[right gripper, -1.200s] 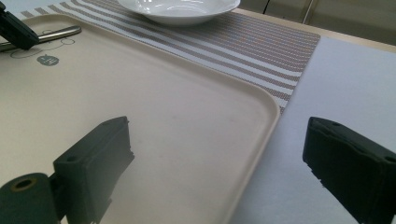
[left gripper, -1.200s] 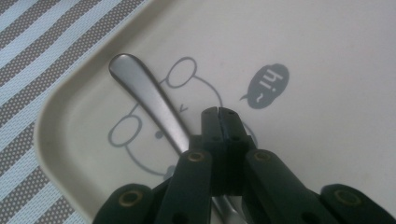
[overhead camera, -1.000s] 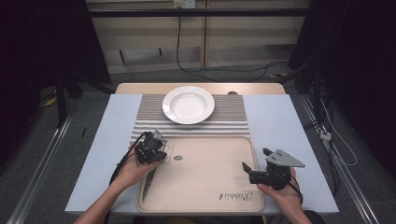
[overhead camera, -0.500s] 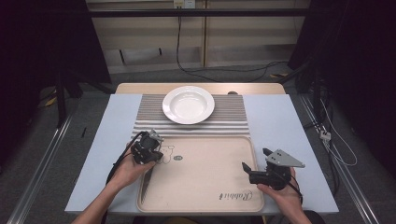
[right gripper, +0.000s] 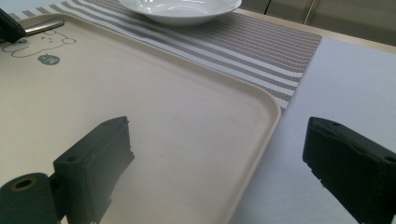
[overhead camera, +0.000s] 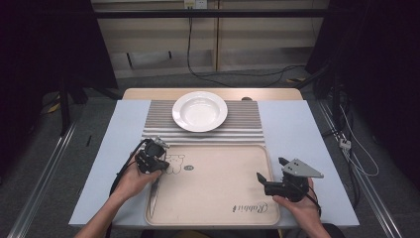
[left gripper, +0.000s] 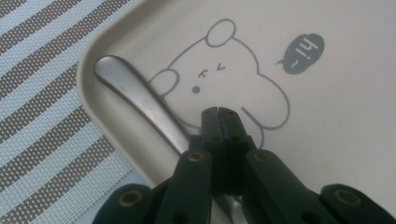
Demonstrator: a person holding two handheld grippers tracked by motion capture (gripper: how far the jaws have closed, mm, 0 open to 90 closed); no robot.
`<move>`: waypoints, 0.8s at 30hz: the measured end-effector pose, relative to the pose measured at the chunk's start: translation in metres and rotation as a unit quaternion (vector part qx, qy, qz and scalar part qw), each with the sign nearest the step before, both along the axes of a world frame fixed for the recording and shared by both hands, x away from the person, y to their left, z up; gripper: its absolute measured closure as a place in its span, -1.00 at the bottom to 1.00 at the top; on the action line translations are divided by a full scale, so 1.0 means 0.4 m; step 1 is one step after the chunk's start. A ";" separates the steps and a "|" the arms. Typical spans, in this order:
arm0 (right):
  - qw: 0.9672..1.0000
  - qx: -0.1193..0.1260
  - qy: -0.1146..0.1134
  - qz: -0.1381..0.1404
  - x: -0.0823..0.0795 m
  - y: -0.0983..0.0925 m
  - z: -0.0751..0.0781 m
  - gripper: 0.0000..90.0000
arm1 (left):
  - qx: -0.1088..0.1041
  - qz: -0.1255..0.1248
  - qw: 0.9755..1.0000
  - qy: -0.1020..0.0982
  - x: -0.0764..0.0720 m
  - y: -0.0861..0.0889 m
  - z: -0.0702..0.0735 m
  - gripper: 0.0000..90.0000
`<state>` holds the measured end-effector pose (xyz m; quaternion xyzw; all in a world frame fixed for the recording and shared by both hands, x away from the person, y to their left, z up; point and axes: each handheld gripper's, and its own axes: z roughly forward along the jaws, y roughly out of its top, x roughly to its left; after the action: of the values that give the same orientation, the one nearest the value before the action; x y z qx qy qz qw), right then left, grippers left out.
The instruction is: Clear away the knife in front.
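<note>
A metal utensil point(overhead camera: 153, 191) lies in the beige tray point(overhead camera: 218, 188) along its left rim. Its rounded handle end point(left gripper: 135, 95) points toward the tray's far left corner. My left gripper point(overhead camera: 159, 165) hangs over that handle beside a printed bear. Its jaws point(left gripper: 218, 110) are shut tip to tip with nothing between them, and the handle passes beside and under them. My right gripper point(overhead camera: 271, 169) hovers over the tray's near right corner. It stands wide open point(right gripper: 217, 128) and holds nothing.
A white plate point(overhead camera: 199, 111) sits on a striped placemat point(overhead camera: 247, 125) just beyond the tray. Pale blue table cover point(overhead camera: 297, 134) lies on both sides. The tray's right rim point(right gripper: 273, 116) runs between my right jaws.
The left gripper has edged slightly toward the person's side over the utensil handle. The right gripper has not moved.
</note>
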<state>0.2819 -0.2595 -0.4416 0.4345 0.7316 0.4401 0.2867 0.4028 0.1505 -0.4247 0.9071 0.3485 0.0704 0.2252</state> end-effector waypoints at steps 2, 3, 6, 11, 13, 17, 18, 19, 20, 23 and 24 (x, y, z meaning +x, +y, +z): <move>1.000 0.000 0.000 0.000 0.000 0.000 0.000 -0.81 | 0.001 0.004 1.000 -0.001 -0.001 -0.001 0.000 1.00; 1.000 0.000 0.000 0.000 0.000 0.001 0.000 -0.81 | 0.004 0.006 1.000 -0.001 -0.001 -0.001 0.001 1.00; 1.000 0.001 0.001 0.000 0.000 0.001 0.000 -0.81 | 0.003 0.007 1.000 -0.001 -0.002 0.000 0.001 1.00; 1.000 0.001 0.001 -0.001 0.001 0.001 -0.001 -0.81 | -0.008 0.008 1.000 -0.001 0.001 0.005 -0.001 1.00; 1.000 0.000 0.001 -0.001 0.001 0.002 -0.001 -0.81 | -0.014 0.001 1.000 -0.002 0.003 0.006 -0.002 0.95; 1.000 0.000 0.000 -0.001 0.000 0.001 0.000 -0.81 | -0.030 0.002 0.999 -0.031 -0.002 0.005 0.006 0.74; 1.000 0.000 0.000 -0.001 0.001 0.000 0.000 -0.81 | -0.037 -0.001 0.999 -0.039 -0.004 0.006 0.011 0.67; 1.000 0.000 0.000 -0.001 0.000 0.000 0.000 -0.81 | -0.044 0.002 0.998 -0.050 -0.007 0.005 0.014 0.60; 1.000 0.000 0.000 -0.001 0.000 0.000 0.000 -0.81 | -0.049 0.004 0.997 -0.058 -0.009 0.005 0.018 0.52; 1.000 0.001 -0.001 -0.001 0.000 0.000 0.000 -0.81 | -0.066 0.011 0.995 -0.076 -0.011 0.006 0.029 0.15; 1.000 0.001 -0.001 -0.001 0.000 0.000 0.000 -0.81 | -0.073 0.011 0.994 -0.077 -0.010 0.006 0.032 0.03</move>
<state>0.2820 -0.2597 -0.4415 0.4356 0.7303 0.4409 0.2873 0.3986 0.1530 -0.4120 0.8762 0.3444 0.1173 0.3162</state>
